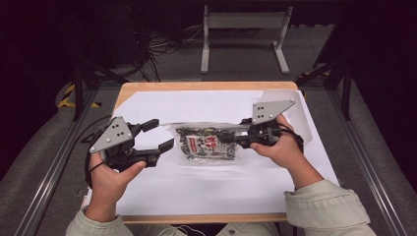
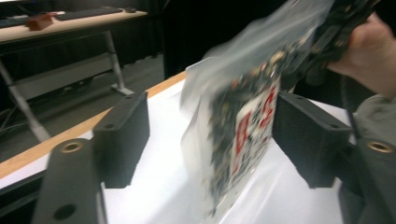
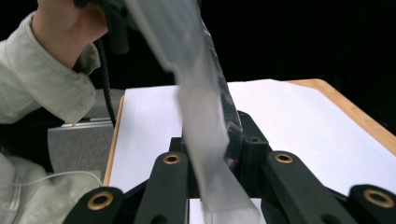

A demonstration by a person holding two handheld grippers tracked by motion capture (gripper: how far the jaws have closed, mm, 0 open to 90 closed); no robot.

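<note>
The right hand-held gripper (image 1: 235, 139) lies level over the surface (image 1: 206, 191), pointing toward the person's left, and is clenched on the right edge of a clear plastic bag (image 1: 209, 143); in the right gripper view the film rises out from between its two pressed-together pads (image 3: 243, 140). The right hand (image 1: 280, 145) wraps its body from behind, the sleeve (image 1: 327, 209) coming in from the bottom right. The left hand-held gripper (image 1: 162, 133) is released: its jaws stand apart on either side of the bag's left end, neither pad pressing on it in the left gripper view. The left hand (image 1: 110, 174) grips it from below. The bag hangs between the two tools above the white sheet, holding dark mixed contents and a white label with red print (image 2: 254, 126). The lettering is too blurred to read, and the bag's upper film smears out of focus
</note>
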